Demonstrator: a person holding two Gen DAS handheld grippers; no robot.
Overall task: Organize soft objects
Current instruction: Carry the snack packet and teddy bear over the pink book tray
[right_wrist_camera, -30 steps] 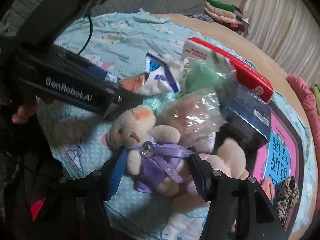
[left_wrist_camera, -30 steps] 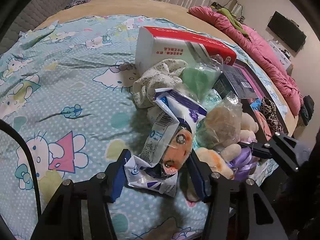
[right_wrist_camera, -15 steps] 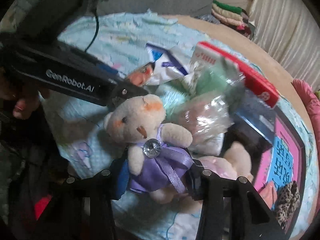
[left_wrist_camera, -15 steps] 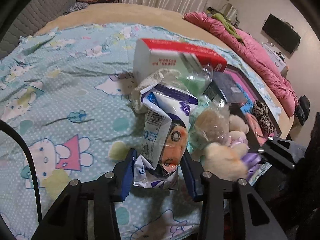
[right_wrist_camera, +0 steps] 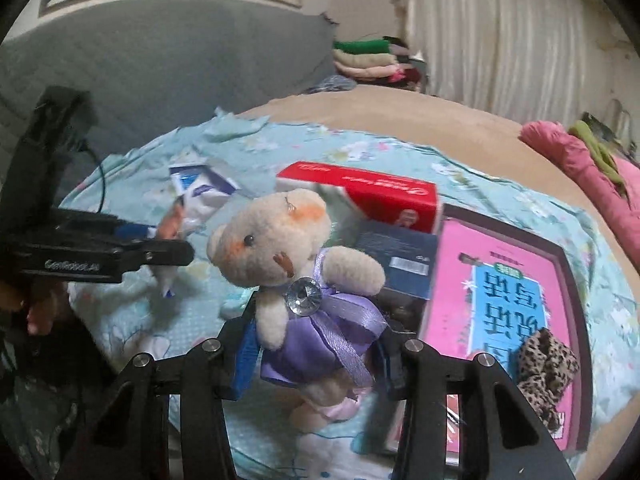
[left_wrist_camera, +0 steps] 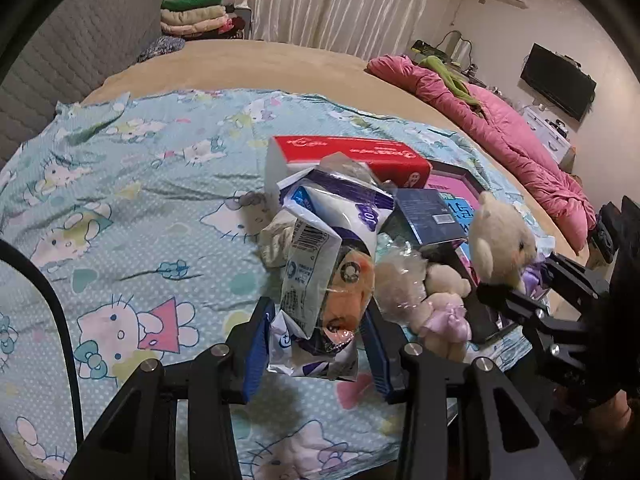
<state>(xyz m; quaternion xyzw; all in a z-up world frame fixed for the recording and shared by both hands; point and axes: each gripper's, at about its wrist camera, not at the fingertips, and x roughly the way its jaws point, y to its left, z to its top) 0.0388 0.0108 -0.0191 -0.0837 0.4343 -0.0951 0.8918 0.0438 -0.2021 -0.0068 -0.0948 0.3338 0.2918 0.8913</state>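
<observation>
Both grippers have closed and lifted off the bed: the right gripper (right_wrist_camera: 316, 354) pinches the purple-dressed bear (right_wrist_camera: 296, 276) at its soft waist, while the left gripper (left_wrist_camera: 316, 344) clamps a crinkly, slippery packet bundle (left_wrist_camera: 320, 280), above the blue sheet (left_wrist_camera: 120, 208) near its front edge.

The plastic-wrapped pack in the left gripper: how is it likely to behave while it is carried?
Probably floppy: the pack creases and bends between the left gripper's pads. Its upper end rises unsupported, so it may sag or swing. The glossy film looks slippery, so it could slide if the grip loosens.
</observation>
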